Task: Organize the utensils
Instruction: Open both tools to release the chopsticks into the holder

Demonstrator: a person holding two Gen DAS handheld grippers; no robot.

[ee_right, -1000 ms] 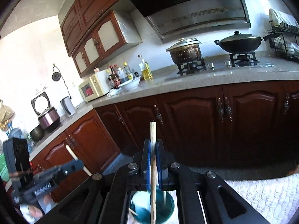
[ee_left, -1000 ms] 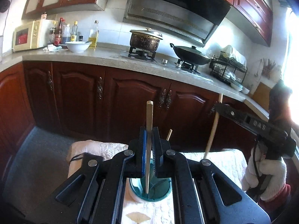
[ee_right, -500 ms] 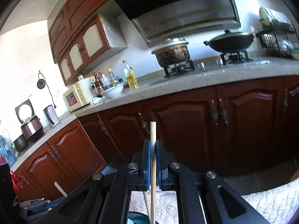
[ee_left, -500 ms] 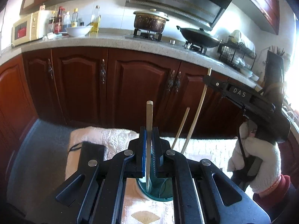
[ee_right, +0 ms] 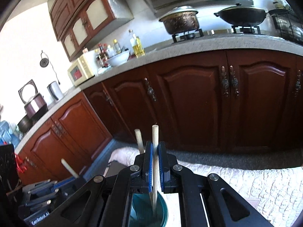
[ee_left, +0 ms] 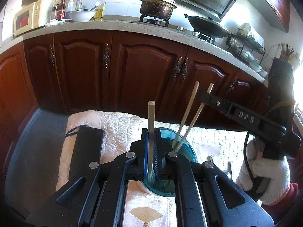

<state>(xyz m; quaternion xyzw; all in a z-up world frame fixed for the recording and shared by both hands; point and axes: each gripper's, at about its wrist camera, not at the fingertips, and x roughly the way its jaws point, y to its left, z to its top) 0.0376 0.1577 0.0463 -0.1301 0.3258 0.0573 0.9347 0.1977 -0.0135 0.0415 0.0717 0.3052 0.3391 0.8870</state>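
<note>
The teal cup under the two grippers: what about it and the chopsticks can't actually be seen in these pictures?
- Left wrist view: the left gripper covers most of the teal cup, so its bottom and its chopstick's lower tip are hidden.
- Right wrist view: the right gripper and the frame's bottom edge cut off the cup; its chopstick ends out of sight.
- The items right of the cup in the left view are too small to name.

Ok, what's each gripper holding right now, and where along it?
Each holds one wooden chopstick upright over the teal cup: the left gripper and the right gripper both clamp theirs partway down, top ends protruding, lower ends in the cup.
</note>
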